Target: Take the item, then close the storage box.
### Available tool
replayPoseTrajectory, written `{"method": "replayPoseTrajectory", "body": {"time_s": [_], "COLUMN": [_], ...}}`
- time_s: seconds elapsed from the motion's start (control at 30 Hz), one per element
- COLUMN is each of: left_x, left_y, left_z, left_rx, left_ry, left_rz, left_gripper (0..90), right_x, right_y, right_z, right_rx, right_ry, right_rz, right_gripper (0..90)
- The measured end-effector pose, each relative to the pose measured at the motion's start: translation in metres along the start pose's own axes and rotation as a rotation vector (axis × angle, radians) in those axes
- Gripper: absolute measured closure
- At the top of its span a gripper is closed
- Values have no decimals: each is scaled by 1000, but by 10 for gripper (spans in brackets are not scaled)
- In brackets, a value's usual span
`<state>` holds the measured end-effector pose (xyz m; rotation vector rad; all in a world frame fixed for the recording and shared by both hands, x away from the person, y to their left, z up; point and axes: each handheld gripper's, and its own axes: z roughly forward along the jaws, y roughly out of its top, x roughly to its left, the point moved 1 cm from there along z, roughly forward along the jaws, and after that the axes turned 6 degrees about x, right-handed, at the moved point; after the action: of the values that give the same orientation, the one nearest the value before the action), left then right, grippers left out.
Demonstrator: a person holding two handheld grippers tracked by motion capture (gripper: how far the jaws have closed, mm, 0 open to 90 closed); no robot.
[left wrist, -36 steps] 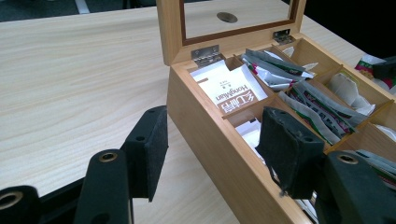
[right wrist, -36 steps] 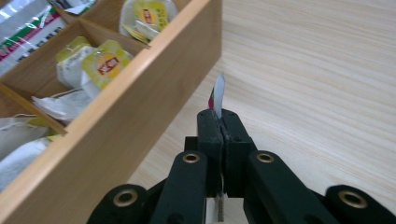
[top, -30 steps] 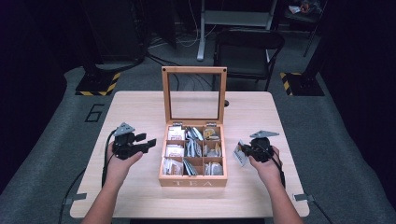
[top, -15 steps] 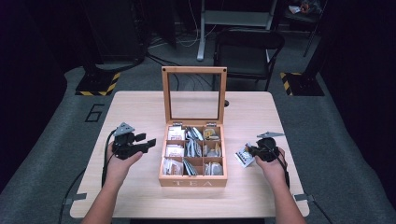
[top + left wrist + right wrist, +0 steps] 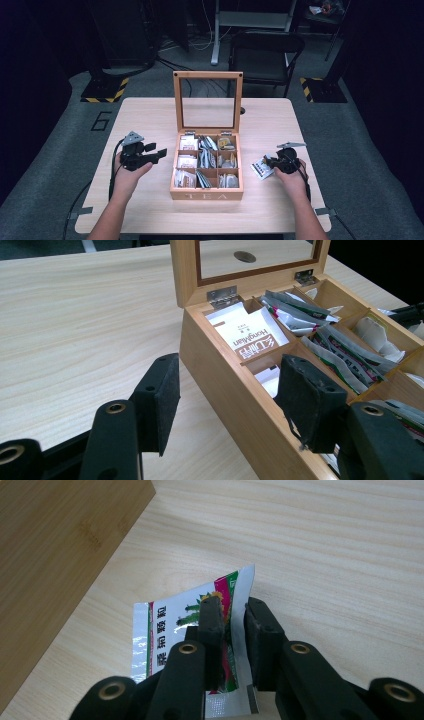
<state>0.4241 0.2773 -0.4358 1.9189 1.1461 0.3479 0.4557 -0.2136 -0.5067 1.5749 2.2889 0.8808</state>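
I see a pale wooden surface (image 5: 150, 120) from above, with a wooden tea box (image 5: 207, 189) standing at its middle. The box's glass-paned lid (image 5: 207, 100) stands upright at the far side. Its compartments hold many tea sachets; a white sachet with red lettering (image 5: 248, 338) lies in the compartment nearest the hinge on my left gripper's side.

My left gripper (image 5: 145, 156) sits in the person's left hand (image 5: 125, 175), just left of the box and apart from it. Its jaws are spread wide with nothing between them; in the left gripper view they frame the box's near corner.

My right gripper (image 5: 272, 162) is in the person's right hand (image 5: 292, 180), to the right of the box. Its jaws are nearly together and pinch one edge of a silver tea packet (image 5: 187, 630) with red and green print. The packet is low over the surface just beside the box's right wall; I cannot tell whether it touches the wood.
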Motion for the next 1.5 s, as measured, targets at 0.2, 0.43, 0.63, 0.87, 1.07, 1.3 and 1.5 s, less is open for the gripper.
{"method": "replayPoseTrajectory", "body": {"time_s": [0.2, 0.43, 0.63, 0.87, 1.07, 1.3, 1.5], "left_x": [0, 1, 2, 2, 2, 4, 5], "left_y": [0, -1, -2, -1, -1, -1, 0], "left_z": [-1, -2, -4, -3, -2, -3, -1], "left_rx": [0, -1, -8, -2, 0, -10, 1], "left_ry": [2, 2, 5, 1, 0, 1, -4], "left_rz": [-1, 1, -9, -7, -9, -23, -18], "left_gripper": [423, 422, 422, 422, 421, 421, 420], "right_x": [-1, -3, 0, 6, 10, 19, 29], "right_y": [0, -1, 3, 5, 8, 19, 29], "right_z": [-1, -2, -5, -6, -10, -17, -22], "right_rx": [-1, -8, -18, -23, -29, -45, -44], "right_ry": [-17, -40, -59, -56, -44, -24, 4], "right_rz": [-8, -24, -44, -49, -74, -111, -130], "right_gripper": [696, 589, 530, 517, 485, 478, 491]}}
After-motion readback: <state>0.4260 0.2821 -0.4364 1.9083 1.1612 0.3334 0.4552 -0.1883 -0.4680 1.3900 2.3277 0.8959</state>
